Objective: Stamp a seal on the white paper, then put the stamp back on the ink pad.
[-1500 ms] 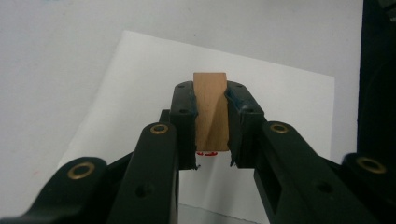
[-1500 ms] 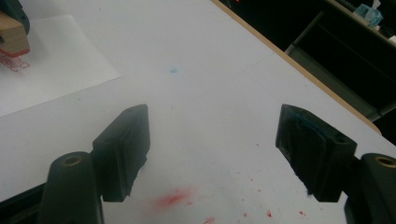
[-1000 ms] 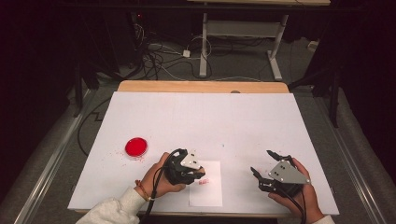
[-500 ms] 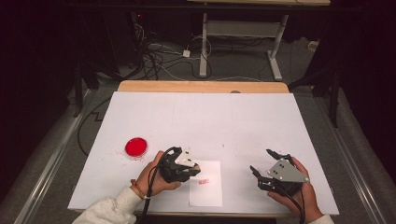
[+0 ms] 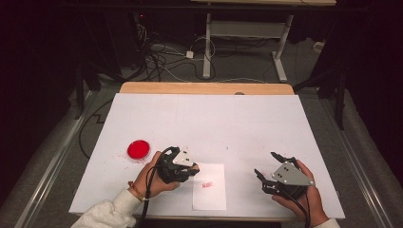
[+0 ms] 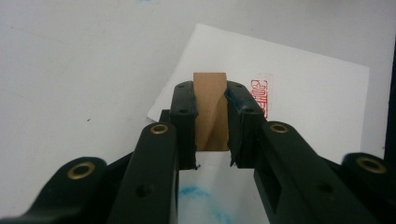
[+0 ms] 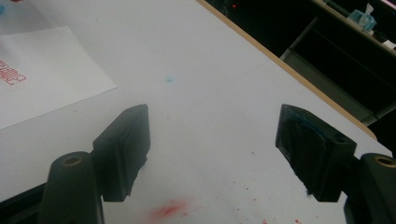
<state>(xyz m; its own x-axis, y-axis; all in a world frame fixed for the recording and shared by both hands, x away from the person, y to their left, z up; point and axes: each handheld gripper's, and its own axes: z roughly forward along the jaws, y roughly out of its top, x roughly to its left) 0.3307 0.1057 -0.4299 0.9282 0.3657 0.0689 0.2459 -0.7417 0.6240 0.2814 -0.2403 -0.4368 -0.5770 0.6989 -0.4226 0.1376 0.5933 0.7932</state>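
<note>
Left gripper view: we hold the wooden stamp (image 6: 210, 109) over the paper (image 6: 308, 98).
Our left gripper (image 5: 189, 172), clamping it, has drawn back from the red imprint (image 5: 207, 185), so stamping looks done; right gripper (image 5: 270, 171) gapes empty.

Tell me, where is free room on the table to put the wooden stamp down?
Free: the wide far half of the table, and the strip between the paper and the right tongs. Crowded: around the left tongs, between the red ink pad and the paper.

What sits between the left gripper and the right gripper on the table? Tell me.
In the high view, the sheet of paper with its red stamp mark lies between the left gripper and the right gripper.
</note>
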